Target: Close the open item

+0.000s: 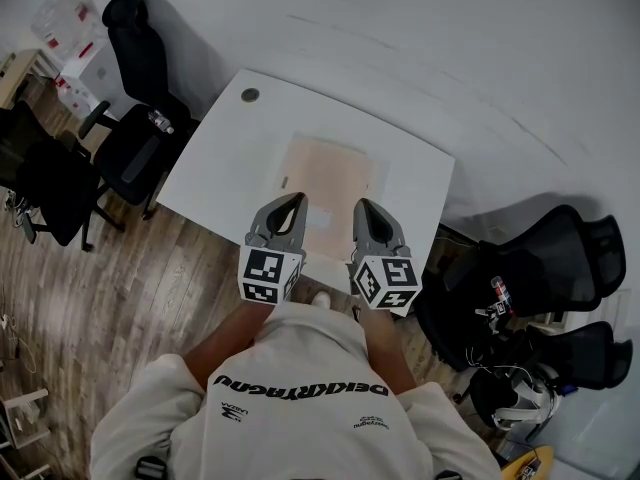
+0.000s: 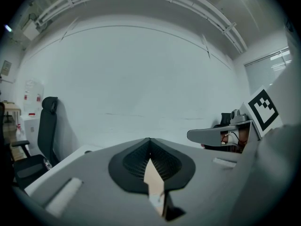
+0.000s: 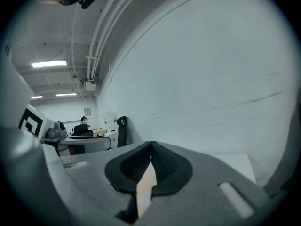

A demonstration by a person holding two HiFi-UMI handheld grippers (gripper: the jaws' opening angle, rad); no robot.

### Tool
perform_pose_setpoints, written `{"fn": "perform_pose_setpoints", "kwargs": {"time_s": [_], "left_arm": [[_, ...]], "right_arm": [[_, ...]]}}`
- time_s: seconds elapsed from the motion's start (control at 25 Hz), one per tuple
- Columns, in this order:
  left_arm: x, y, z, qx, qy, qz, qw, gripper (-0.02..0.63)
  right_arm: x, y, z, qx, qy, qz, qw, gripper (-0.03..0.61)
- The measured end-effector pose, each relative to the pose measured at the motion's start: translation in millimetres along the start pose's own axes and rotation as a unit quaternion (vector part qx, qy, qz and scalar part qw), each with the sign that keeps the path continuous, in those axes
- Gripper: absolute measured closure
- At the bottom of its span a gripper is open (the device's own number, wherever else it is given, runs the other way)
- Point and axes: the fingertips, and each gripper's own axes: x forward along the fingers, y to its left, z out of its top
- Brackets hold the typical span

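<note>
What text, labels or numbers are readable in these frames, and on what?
"DEKKR...": large dark print across the sweatshirt, seen reversed; the rest is unclear.
Two small logos below that print: too small to read.
Marker cubes: black-and-white square patterns only, no letters.
Red labels on the white box at upper left: too small to read.
Beige flat item on the table: no text visible.

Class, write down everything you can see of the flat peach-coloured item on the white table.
The peach item is a thin rectangle, apparently paper or card, lying flat near the middle of the white table. Its surface is plain, with a paler margin. The left tongs and right tongs, both shut, hang over its near edge; contact cannot be judged. Nothing else lies on it.
</note>
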Motion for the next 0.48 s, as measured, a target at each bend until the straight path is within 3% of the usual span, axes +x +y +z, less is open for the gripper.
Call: {"fn": "perform_pose_setpoints", "kwargs": {"time_s": [0.48], "left_arm": [[7.5,0.6,0.3,-0.002,-0.001,-0.003,1.0000,0.615]], "right_arm": [[3.5,-6.5,3.2,-0.003,-0.002,-0.003,1.000,0.583]]}}
